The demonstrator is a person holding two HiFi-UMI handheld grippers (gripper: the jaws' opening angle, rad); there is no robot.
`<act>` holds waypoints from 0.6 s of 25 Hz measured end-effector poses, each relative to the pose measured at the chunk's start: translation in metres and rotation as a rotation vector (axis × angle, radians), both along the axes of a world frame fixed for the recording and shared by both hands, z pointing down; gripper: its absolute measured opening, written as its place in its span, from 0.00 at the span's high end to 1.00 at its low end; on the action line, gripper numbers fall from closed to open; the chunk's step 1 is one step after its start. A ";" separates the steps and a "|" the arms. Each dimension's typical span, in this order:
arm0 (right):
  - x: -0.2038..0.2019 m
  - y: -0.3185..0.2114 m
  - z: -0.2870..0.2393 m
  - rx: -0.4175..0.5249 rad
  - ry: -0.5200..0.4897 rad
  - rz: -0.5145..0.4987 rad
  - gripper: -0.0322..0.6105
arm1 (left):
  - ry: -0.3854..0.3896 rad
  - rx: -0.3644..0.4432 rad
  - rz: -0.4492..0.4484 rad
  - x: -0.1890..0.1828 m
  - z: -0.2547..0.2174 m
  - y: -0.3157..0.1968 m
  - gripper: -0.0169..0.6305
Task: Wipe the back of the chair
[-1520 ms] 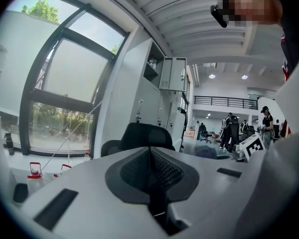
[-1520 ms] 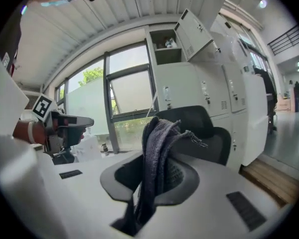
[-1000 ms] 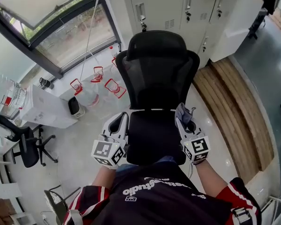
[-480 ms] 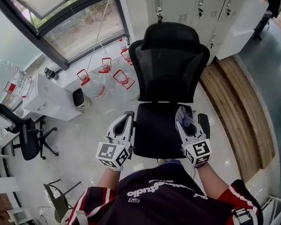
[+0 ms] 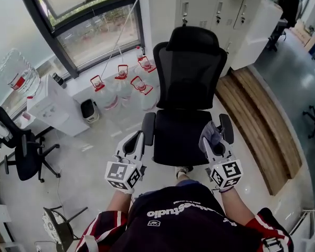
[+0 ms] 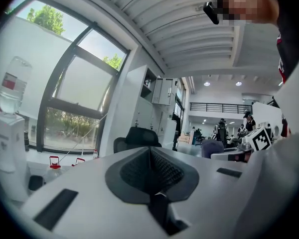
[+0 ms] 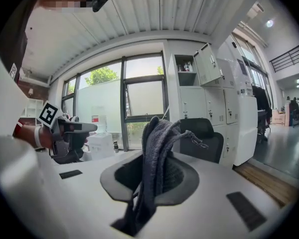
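Note:
A black mesh office chair (image 5: 188,83) faces me in the head view, its seat (image 5: 179,136) toward me and its backrest toward the lockers. My right gripper (image 5: 212,138) is shut on a grey cloth (image 5: 208,134) just off the seat's right armrest (image 5: 227,128). The cloth (image 7: 157,158) hangs bunched between the jaws in the right gripper view, with the chair (image 7: 204,138) behind it. My left gripper (image 5: 132,143) is shut on nothing, left of the seat by the left armrest (image 5: 148,128). The chair's headrest (image 6: 139,136) shows beyond the left gripper's closed jaws.
Water jugs with red handles (image 5: 123,83) stand left of the chair below the window. A water dispenser (image 5: 50,101) and another black chair (image 5: 21,151) are at the left. Grey lockers (image 5: 215,9) rise behind; a wooden platform (image 5: 262,125) runs along the right.
I have backed away from the chair, which now sits farther off in the head view. Both grippers have drawn back with me from over the seat to its front corners.

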State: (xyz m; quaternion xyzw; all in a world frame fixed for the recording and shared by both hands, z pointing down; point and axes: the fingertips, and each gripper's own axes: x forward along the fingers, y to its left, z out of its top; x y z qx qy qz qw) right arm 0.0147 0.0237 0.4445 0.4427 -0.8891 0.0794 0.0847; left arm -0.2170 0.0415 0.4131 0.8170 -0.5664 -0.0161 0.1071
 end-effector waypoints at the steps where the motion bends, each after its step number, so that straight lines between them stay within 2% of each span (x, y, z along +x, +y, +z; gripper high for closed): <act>1: -0.001 0.016 -0.005 0.002 -0.001 0.006 0.84 | 0.008 0.006 0.006 -0.003 -0.003 0.013 0.93; 8: 0.013 0.087 -0.039 0.059 -0.003 0.069 0.84 | 0.014 0.052 0.089 0.019 -0.029 0.075 0.93; 15: 0.026 0.117 -0.060 0.083 0.003 0.063 0.84 | -0.003 0.074 0.101 0.044 -0.051 0.105 0.93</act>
